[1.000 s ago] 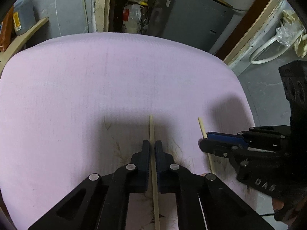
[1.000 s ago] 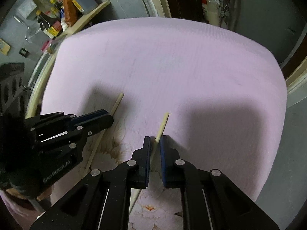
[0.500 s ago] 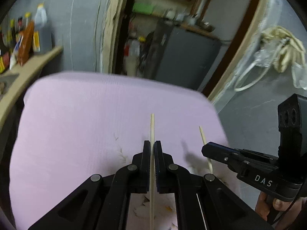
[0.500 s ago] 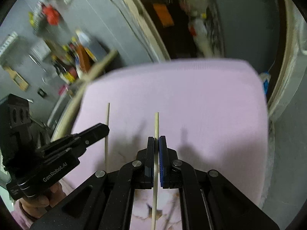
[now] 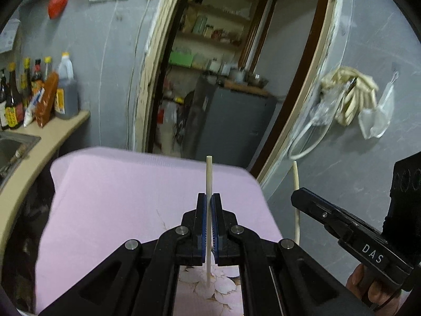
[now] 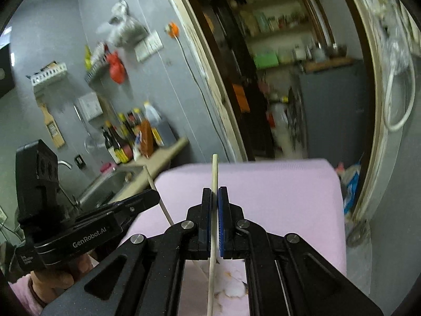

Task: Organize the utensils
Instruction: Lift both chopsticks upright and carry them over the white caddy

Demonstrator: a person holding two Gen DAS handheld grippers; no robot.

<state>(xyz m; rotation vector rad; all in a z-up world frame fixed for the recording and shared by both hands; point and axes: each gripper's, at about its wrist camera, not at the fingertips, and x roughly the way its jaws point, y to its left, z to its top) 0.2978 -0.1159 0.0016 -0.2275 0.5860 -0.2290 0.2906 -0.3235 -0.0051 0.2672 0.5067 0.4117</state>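
Left wrist view: left gripper (image 5: 209, 202) clamped on a chopstick (image 5: 208, 176), pads pinching mid-shaft, tip sticking out ahead of the fingers, butt trailing back between the arms. Off to its right, the right gripper (image 5: 298, 193) carries a second chopstick (image 5: 296, 184). Risk, as I judge it: the thin round stick could pivot or slide in the pads if swung, since only a short stretch is pinched. Below the tool: pink cloth (image 5: 131, 197) with a floral print near the fingers.

Right wrist view: right gripper (image 6: 215, 197) closed on its chopstick (image 6: 214, 173), slightly tilted in the pads, so slip seems likelier here. Left gripper (image 6: 154, 197) alongside; the sticks could knock together. Ahead: doorway (image 6: 276, 79); ahead-left: counter (image 6: 163, 158) with sauce bottles (image 6: 131, 137).
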